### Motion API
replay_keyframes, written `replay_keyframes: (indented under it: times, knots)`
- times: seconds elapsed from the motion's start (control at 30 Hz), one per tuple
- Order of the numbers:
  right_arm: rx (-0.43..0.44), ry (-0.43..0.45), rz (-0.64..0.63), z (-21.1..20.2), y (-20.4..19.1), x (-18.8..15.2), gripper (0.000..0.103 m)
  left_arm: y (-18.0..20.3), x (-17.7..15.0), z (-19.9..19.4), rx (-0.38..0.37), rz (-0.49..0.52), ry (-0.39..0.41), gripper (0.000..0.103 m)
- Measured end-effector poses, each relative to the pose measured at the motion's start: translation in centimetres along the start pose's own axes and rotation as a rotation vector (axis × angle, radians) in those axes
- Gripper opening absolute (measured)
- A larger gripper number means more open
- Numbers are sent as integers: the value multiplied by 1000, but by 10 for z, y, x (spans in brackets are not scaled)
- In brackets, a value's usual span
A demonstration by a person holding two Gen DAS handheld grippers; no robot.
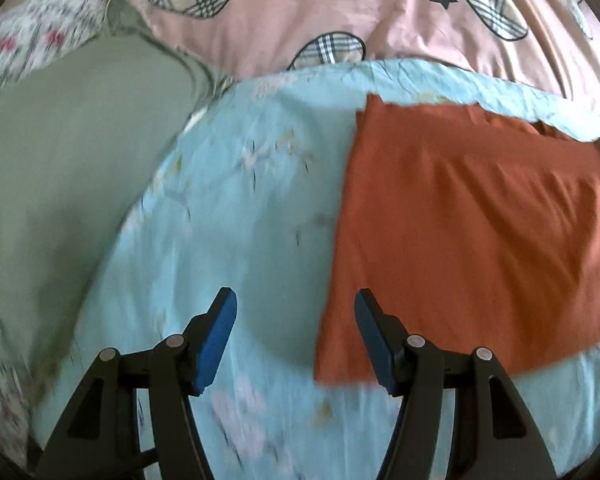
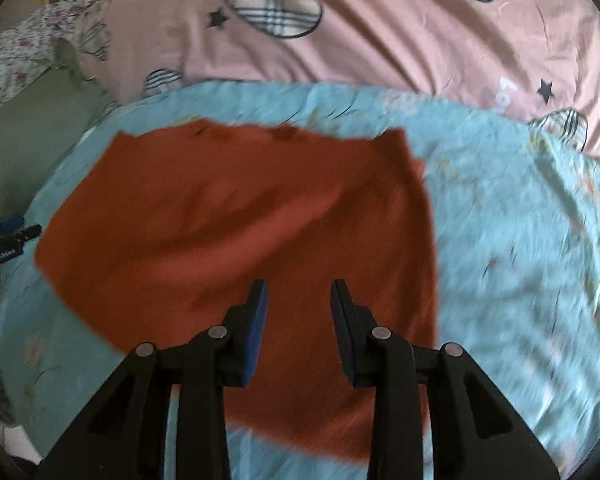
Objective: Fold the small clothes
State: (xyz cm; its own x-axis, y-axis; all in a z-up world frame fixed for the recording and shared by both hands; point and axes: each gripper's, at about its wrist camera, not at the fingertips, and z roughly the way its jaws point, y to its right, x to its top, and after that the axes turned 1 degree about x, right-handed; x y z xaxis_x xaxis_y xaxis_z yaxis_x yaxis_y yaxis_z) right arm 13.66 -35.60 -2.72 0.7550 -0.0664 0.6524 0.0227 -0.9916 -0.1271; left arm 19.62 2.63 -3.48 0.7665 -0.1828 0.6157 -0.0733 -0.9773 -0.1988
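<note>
Currently, a rust-orange garment [image 2: 236, 224] lies flat on a light blue floral sheet [image 1: 240, 208] spread over the bed, toward the pink quilt [image 2: 380, 40] at its far edge. The left gripper [image 1: 296, 330] hovers beside the garment's left edge, fingers apart and empty. The right gripper [image 2: 299, 322] hangs above the cloth, fingers slightly apart, holding nothing. A clean fold likely needs both pinching matching corners evenly.

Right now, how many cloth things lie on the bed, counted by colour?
Rust-orange folded garment: 1
Light blue flowered sheet: 1
Pink quilt with plaid hearts: 1
Plain green pillow: 1
White cloth with small red flowers: 1
Total: 5
</note>
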Motion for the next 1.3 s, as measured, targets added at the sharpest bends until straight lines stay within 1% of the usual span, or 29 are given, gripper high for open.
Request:
replay_keyframes:
  times: [0.03,0.1,0.17,0.33,0.4,0.53,0.73,0.83,1.3]
  knots:
    - [12,-4,5,-3,-4,-7,36,0,-10,-4,-12,-11,-8,63]
    - [42,-11,26,-10,-13,-22,40,-3,-26,-8,-48,-41,-32,63]
    - [72,-22,50,-14,-23,-36,42,-5,-38,-8,-75,-73,-58,63]
    - [134,-49,122,-21,-43,-64,43,-6,-66,-12,-46,-118,-98,63]
    - [141,-57,129,-23,-49,-71,44,-5,-74,-14,-35,-120,-110,63]
    - [150,-67,142,-28,-59,-81,46,-5,-79,-16,-44,-121,-123,63]
    - [157,-81,145,-32,-65,-88,50,-3,-80,-22,-99,-149,-127,66]
    - [161,-84,145,-33,-68,-90,51,-1,-79,-24,-114,-157,-130,66]
    - [162,-85,141,-34,-70,-90,54,-2,-80,-21,-117,-154,-138,67]
